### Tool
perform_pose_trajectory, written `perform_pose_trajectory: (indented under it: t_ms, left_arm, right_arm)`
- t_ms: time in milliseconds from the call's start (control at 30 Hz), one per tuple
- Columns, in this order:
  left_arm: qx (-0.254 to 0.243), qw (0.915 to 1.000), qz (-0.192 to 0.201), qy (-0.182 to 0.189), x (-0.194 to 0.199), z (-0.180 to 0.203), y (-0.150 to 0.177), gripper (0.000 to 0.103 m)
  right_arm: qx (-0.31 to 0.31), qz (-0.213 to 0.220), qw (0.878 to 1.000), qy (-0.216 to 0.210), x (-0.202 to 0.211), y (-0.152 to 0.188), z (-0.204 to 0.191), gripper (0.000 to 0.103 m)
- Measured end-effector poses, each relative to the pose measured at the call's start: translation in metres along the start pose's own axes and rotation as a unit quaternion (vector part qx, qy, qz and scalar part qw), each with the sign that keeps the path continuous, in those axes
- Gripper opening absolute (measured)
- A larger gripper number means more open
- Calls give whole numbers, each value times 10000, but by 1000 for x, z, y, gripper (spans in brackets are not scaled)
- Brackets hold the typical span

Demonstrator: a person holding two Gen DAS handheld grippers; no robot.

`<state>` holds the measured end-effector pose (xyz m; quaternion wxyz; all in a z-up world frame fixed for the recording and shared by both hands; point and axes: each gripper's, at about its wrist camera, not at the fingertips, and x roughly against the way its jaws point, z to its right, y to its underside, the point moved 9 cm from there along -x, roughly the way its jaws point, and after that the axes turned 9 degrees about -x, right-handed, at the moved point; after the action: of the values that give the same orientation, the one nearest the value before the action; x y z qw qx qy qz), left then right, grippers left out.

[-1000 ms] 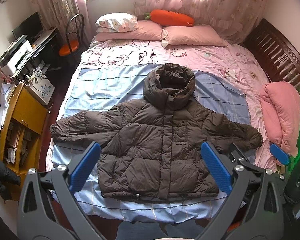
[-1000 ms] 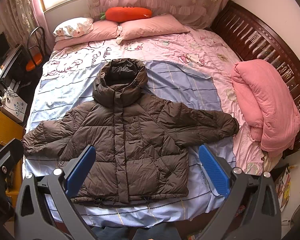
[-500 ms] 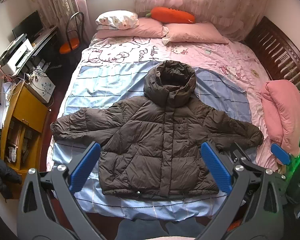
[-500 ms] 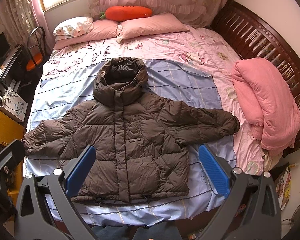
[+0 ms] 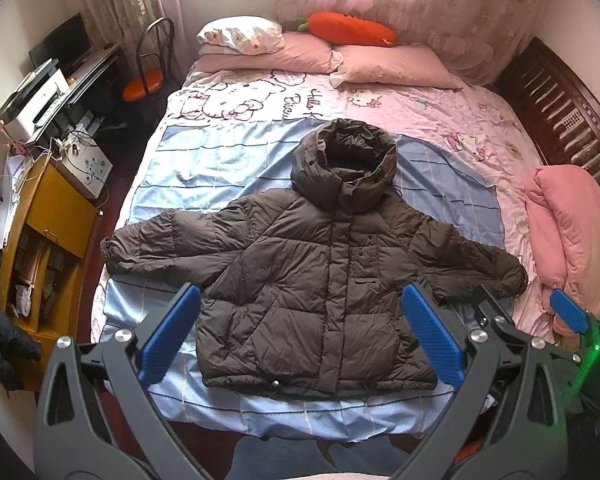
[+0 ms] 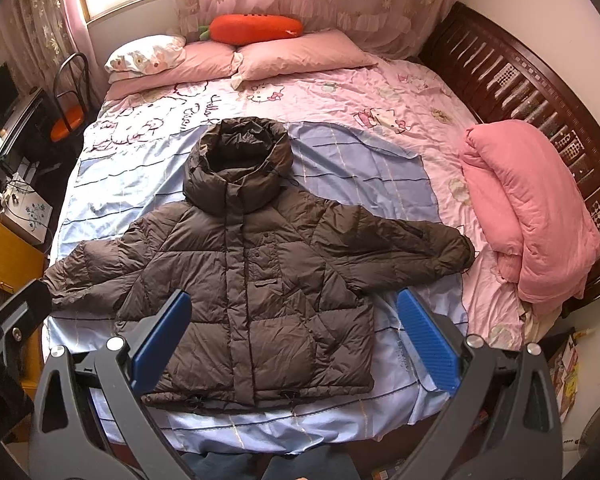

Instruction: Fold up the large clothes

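A dark brown hooded puffer jacket lies flat and face up on the bed, sleeves spread out to both sides, hood toward the pillows; it also shows in the right wrist view. My left gripper is open and empty, held above the jacket's hem at the foot of the bed. My right gripper is open and empty, also above the hem. The right gripper's blue pads show at the right edge of the left wrist view.
The bed has a blue sheet over a pink cartoon sheet. A rolled pink quilt lies at its right edge by the wooden headboard. Pillows and a carrot plush lie at the far end. A yellow cabinet stands left.
Both grippers have drawn back a little and risen, so the jacket sits slightly higher and smaller in both views. The jacket has not moved and both grippers stay open.
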<state>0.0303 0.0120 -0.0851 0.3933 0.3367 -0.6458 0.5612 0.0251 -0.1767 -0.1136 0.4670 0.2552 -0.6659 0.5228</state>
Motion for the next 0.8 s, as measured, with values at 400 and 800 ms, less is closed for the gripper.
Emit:
perform_pose_trajectory:
  t_ms: [400,800]
  left_arm:
    - [0,10000,-47,-36,-3,-4,-2,101]
    - [16,9999,-80,-60,-4,-4,-5,101]
  right_arm:
    - [-45,43,10000,-11,4,-1,2,102]
    - [-53,68,10000,-13,5,-2,1,102]
